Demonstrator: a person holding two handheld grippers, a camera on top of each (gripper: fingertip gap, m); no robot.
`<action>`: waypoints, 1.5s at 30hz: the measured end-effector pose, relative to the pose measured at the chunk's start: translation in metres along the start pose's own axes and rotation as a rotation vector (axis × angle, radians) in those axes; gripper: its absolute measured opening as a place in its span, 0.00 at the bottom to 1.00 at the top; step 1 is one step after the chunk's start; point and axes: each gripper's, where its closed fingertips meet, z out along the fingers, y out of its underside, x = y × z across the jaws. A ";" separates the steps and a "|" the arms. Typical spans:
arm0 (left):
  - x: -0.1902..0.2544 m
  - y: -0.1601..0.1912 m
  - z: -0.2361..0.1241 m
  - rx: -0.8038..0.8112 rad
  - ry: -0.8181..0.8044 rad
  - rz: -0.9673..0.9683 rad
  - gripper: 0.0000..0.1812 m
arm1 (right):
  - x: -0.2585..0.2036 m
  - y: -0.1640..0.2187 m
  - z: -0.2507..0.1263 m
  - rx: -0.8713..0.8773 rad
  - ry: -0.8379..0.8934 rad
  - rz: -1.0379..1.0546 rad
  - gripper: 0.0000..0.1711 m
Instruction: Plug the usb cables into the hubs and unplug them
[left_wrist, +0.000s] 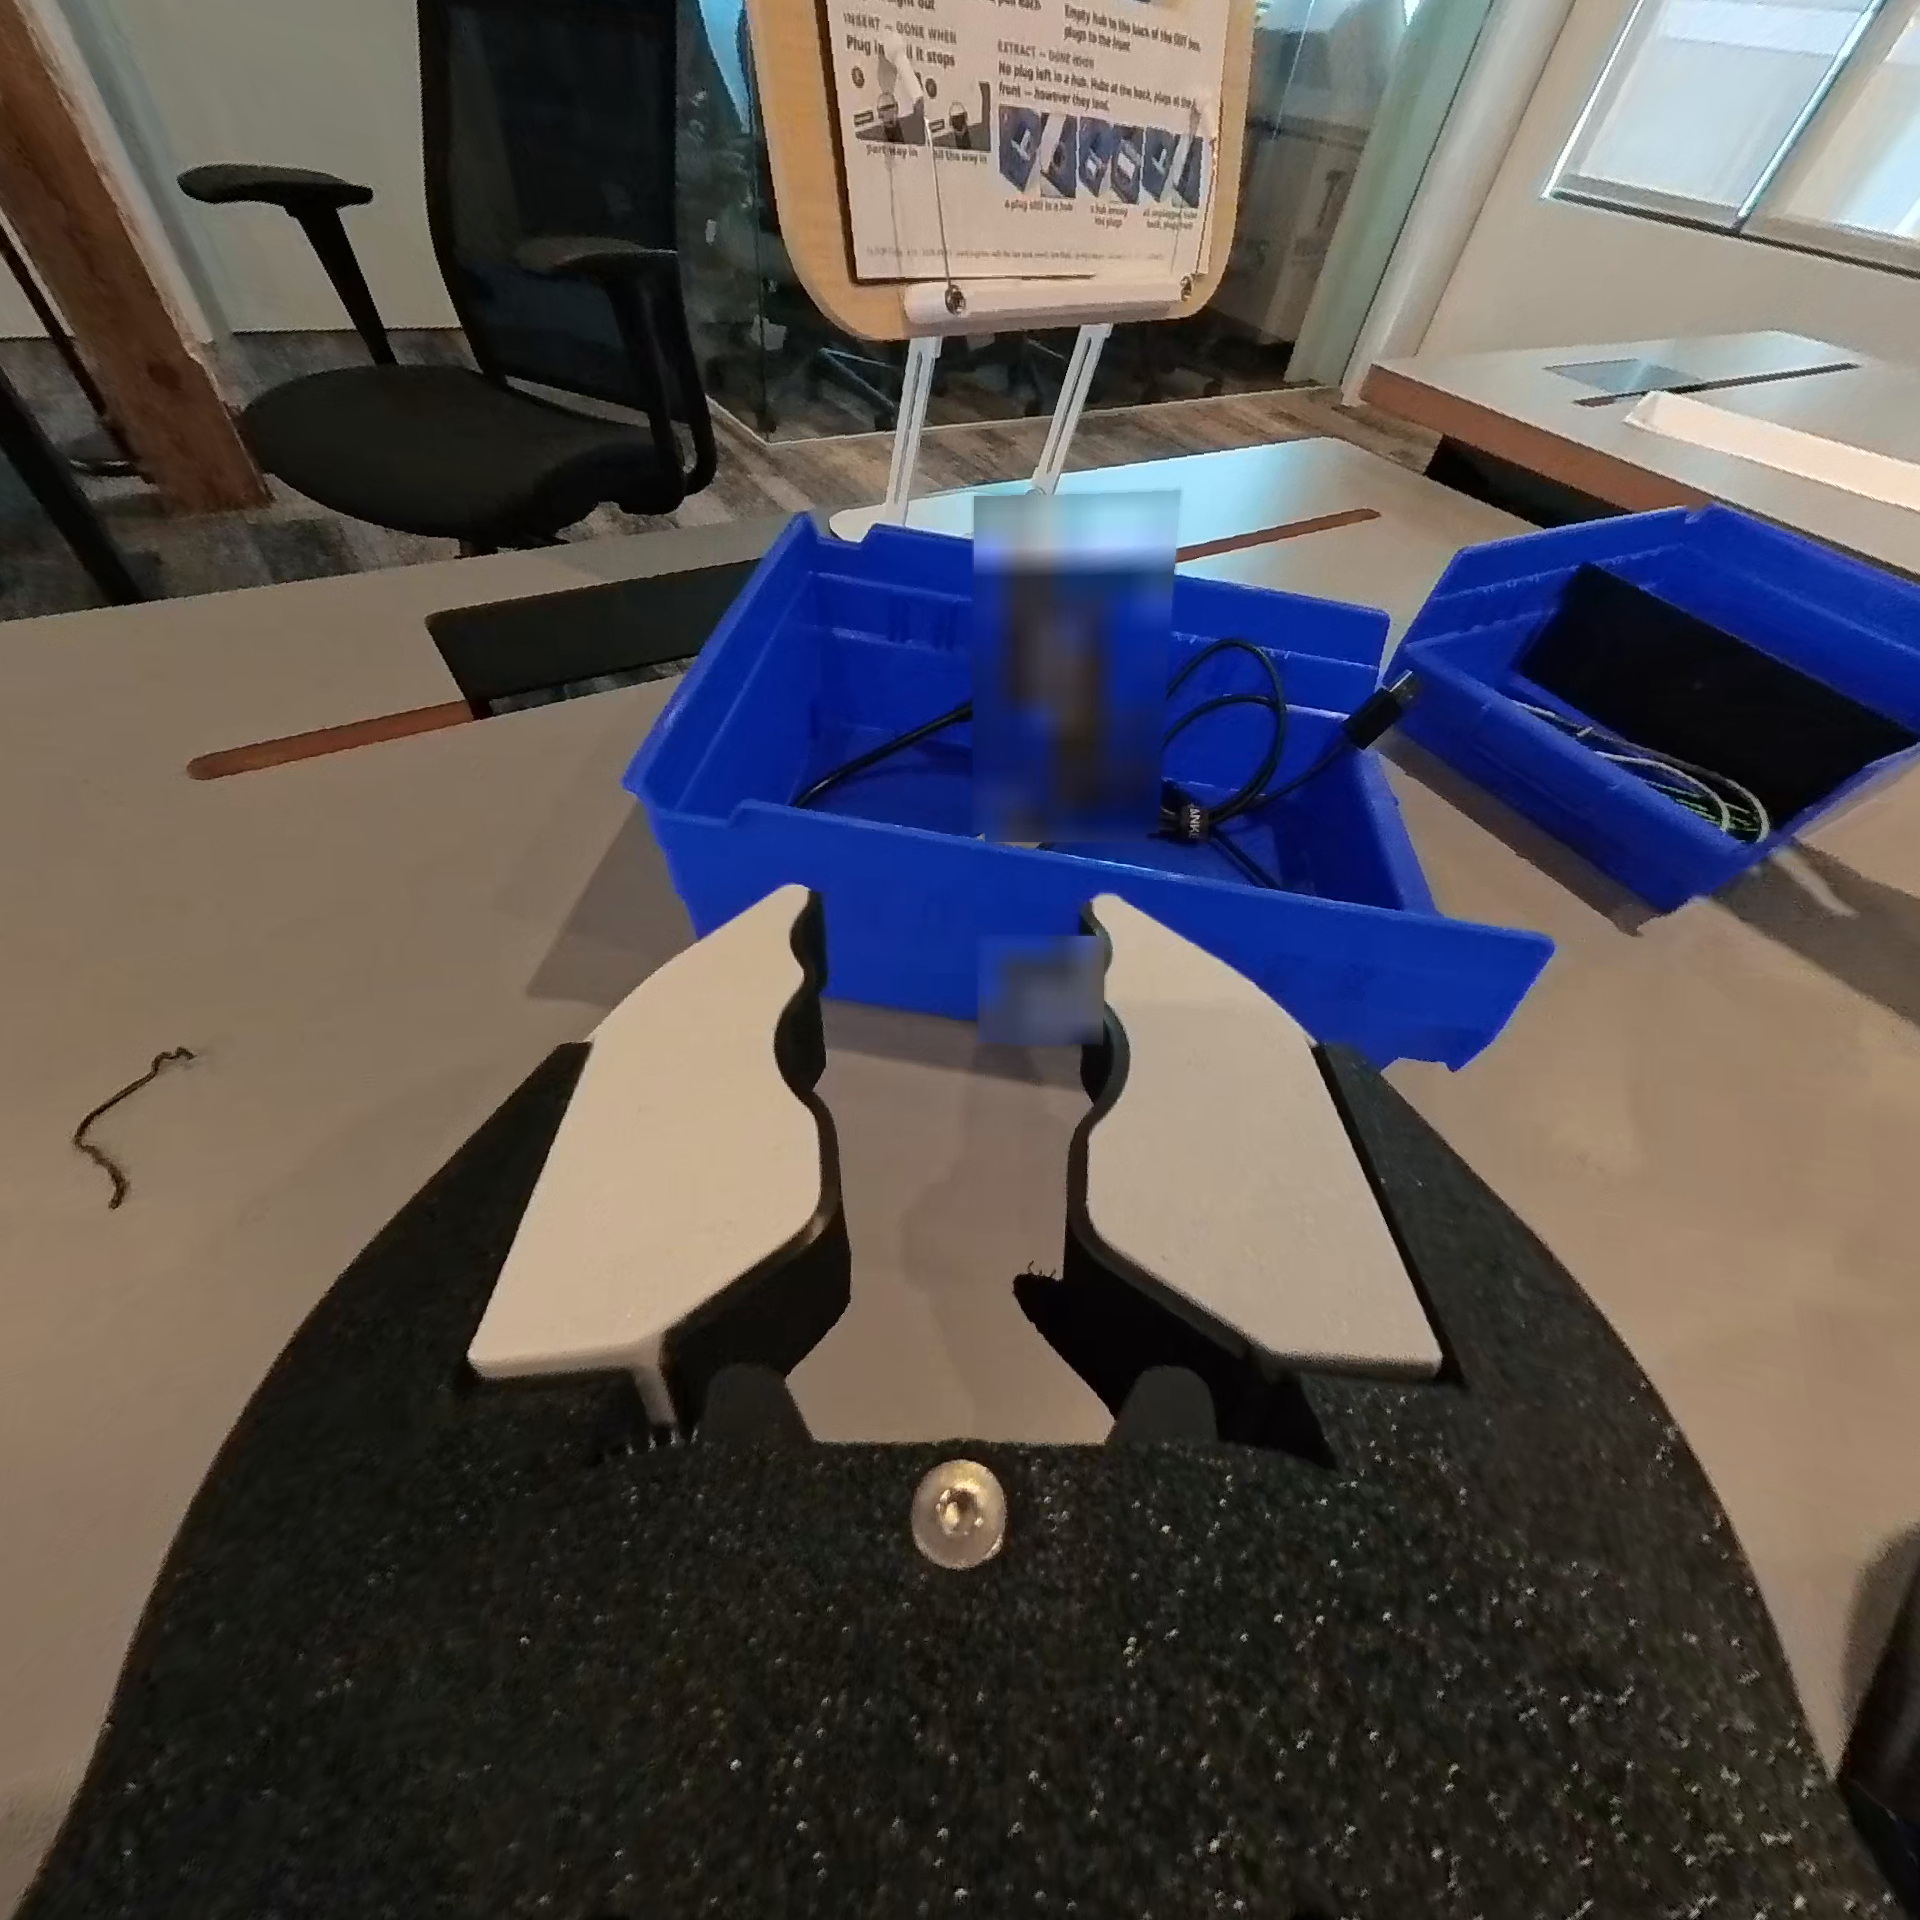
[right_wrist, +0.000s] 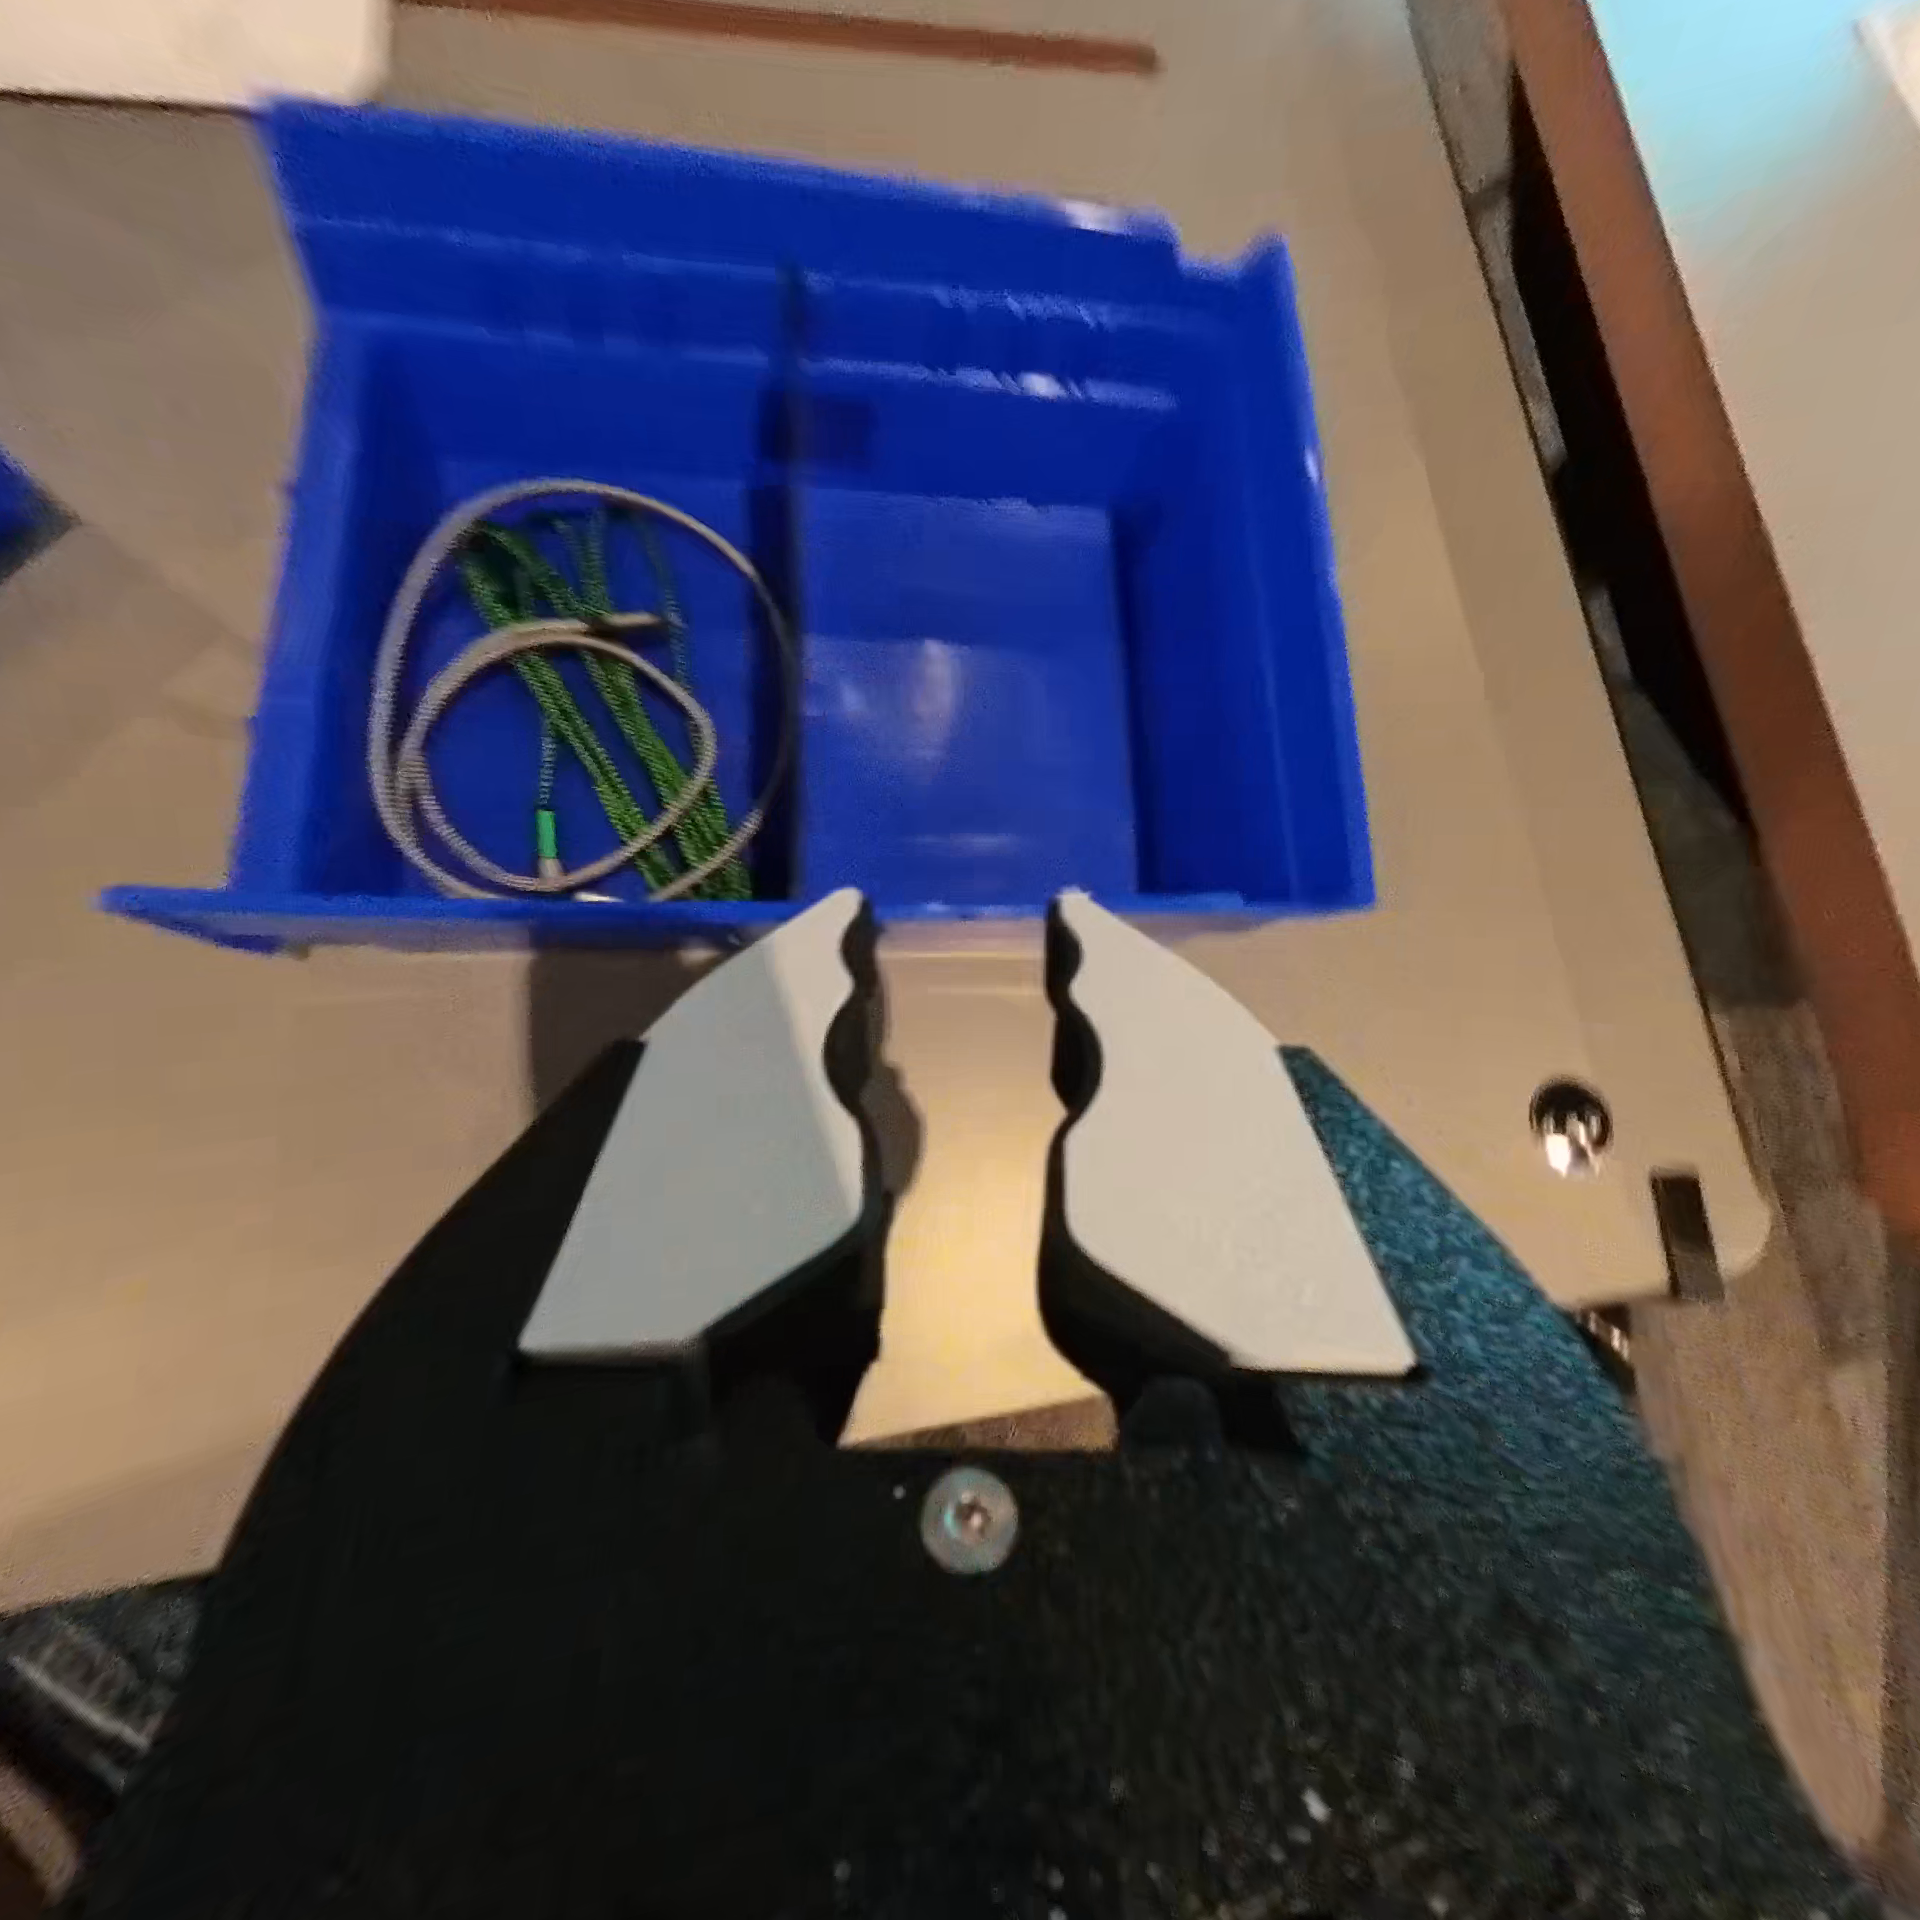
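Note:
In the left wrist view a blue bin (left_wrist: 1039, 904) stands on the table just ahead of my open, empty left gripper (left_wrist: 951, 914). It holds a coiled black USB cable (left_wrist: 1236, 748) whose plug (left_wrist: 1387, 707) pokes over the right rim. A blurred patch hides part of the bin's inside. In the right wrist view my right gripper (right_wrist: 956, 914) is open and empty at the near wall of a second blue bin (right_wrist: 1247, 623). A black divider (right_wrist: 784, 582) splits it. The left compartment holds a grey braided cable (right_wrist: 416, 686) and a green braided cable (right_wrist: 613, 727). The right compartment is bare.
The second bin (left_wrist: 1621, 831) also shows right of the first, with a black divider panel (left_wrist: 1704, 686). An instruction board on a white stand (left_wrist: 997, 156) is behind the bins. An office chair (left_wrist: 499, 395) stands beyond the table. A dark string scrap (left_wrist: 125, 1122) lies left. The table's wooden edge (right_wrist: 1714, 582) runs along the right. One gripper's finger ends stand about 60 centimetres off the other's.

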 end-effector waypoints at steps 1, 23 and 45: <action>0.000 0.000 0.000 -0.003 0.000 0.001 0.25 | 0.006 0.009 0.005 -0.037 0.039 0.037 0.11; -0.011 -0.008 -0.016 0.042 -0.040 -0.017 0.25 | 0.082 -0.039 0.113 -0.036 0.094 0.152 0.08; 0.001 -0.006 -0.006 0.019 -0.012 0.011 0.26 | 0.073 -0.065 0.175 -0.532 -0.193 -0.055 0.08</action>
